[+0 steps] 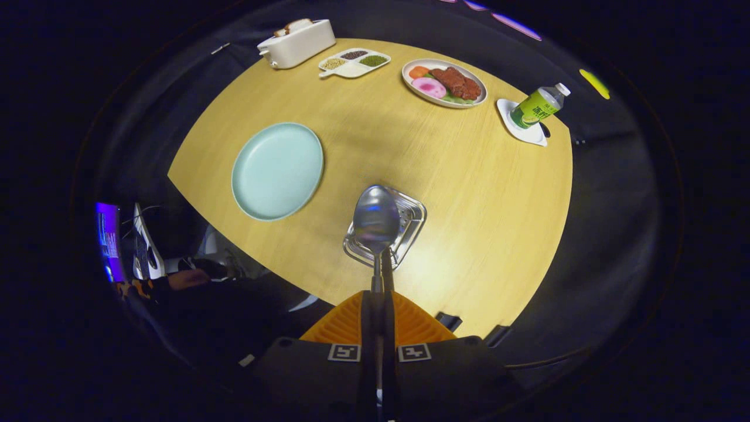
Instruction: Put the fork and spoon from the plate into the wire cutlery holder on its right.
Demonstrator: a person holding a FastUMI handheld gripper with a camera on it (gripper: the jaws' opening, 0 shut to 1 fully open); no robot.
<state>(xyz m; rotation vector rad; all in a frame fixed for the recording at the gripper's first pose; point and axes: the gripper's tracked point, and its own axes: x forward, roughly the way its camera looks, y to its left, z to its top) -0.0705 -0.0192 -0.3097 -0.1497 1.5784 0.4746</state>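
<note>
the gripper [378,299] has both fingers clamped on the handle of a shiny metal spoon [375,220], bowl forward, held above the square silver wire cutlery holder [410,218] just beyond the fingertips. the round pale-green plate [277,170] to the holder's left lies bare, so this looks like the last drop; i cannot tell whether the fork is already inside. next, line up over the opening, lower, then release. a food plate [443,82], green-labelled bottle [537,106] and divided tray [354,62] sit well apart, nothing blocking.
</note>
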